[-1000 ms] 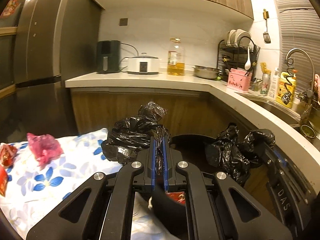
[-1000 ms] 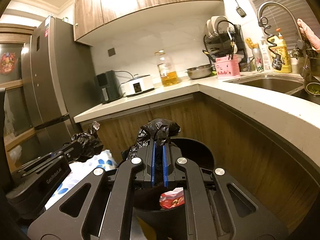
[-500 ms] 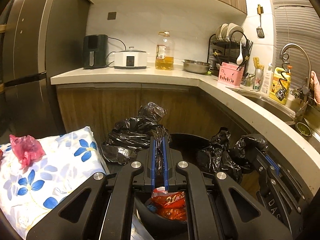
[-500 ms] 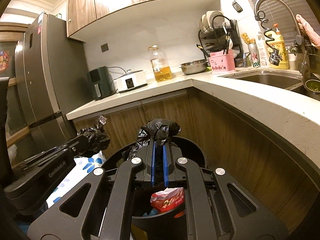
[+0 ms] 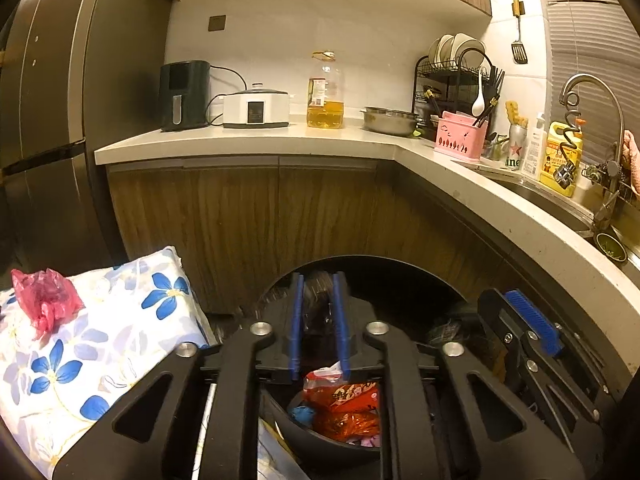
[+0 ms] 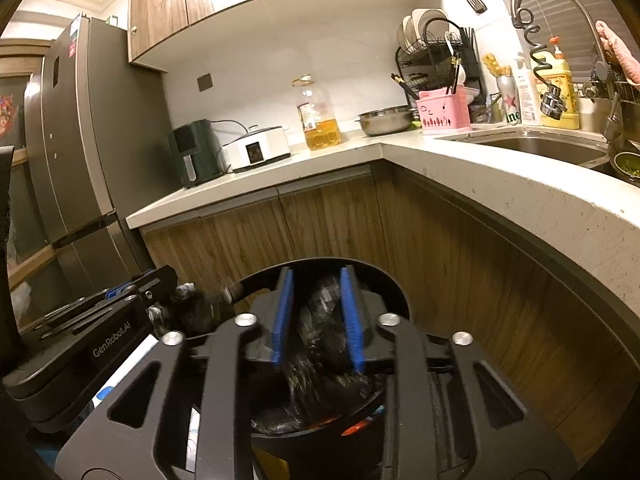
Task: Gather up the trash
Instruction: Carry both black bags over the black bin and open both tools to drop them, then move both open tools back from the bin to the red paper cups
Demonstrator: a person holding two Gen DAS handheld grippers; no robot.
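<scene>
My left tongs (image 5: 318, 320) and right tongs (image 6: 318, 316): jaws just opened, released; earlier clenched on black bag (image 6: 320, 332). Bag now slack between right pads, dropping into black bin (image 6: 394, 292).

The left tongs (image 5: 318, 322) are showing a matte black plastic body with two thin blue ribbed pads (image 5: 297, 320), four round silver screws on the link arms, and triangle-shaped cut-outs in the lower frame. The right tongs (image 6: 316, 320) are looking the same, black with broader-seeming blue pads (image 6: 283, 316) and silver screw heads sitting in a row across the arms. In the right wrist view, the side of the left tongs is carrying small white lettering that is reading "GenRobot.AI", and a strip of blue is showing along its upper edge.
</scene>
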